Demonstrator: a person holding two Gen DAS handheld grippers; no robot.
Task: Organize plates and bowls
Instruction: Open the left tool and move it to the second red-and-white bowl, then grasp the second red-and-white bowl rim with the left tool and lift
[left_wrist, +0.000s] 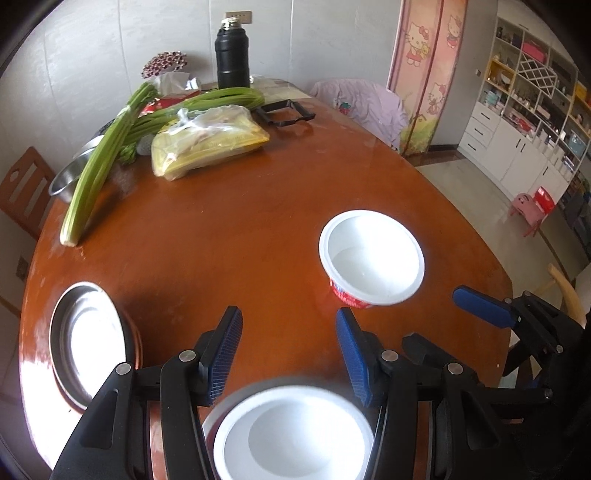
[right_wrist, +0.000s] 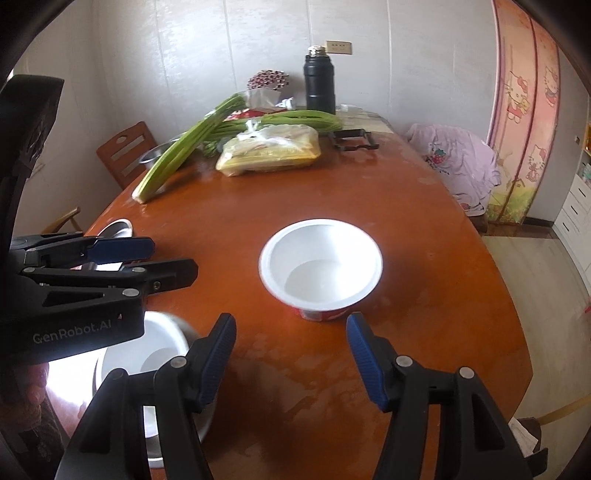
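Note:
A white paper bowl with a red label (right_wrist: 321, 266) stands upright on the brown table (right_wrist: 424, 229), just ahead of my right gripper (right_wrist: 291, 332), which is open with nothing between its blue pads. A second white bowl (left_wrist: 291, 432) sits nested in a steel bowl (right_wrist: 201, 417) at the table's near edge. My left gripper (left_wrist: 288, 332) hovers over it, open, its pads clear of the rim. A steel plate (left_wrist: 88, 339) lies to the left. The right gripper's blue finger (left_wrist: 480, 306) shows at the right of the left wrist view.
Across the table lie celery stalks (left_wrist: 99, 166), a plastic bag of yellow food (left_wrist: 210, 140), a black flask (left_wrist: 232, 55), a black frame (left_wrist: 284, 112) and another steel bowl (left_wrist: 70, 177). Wooden chairs stand at the left (right_wrist: 125, 155), one draped in pink cloth at the right (right_wrist: 458, 162).

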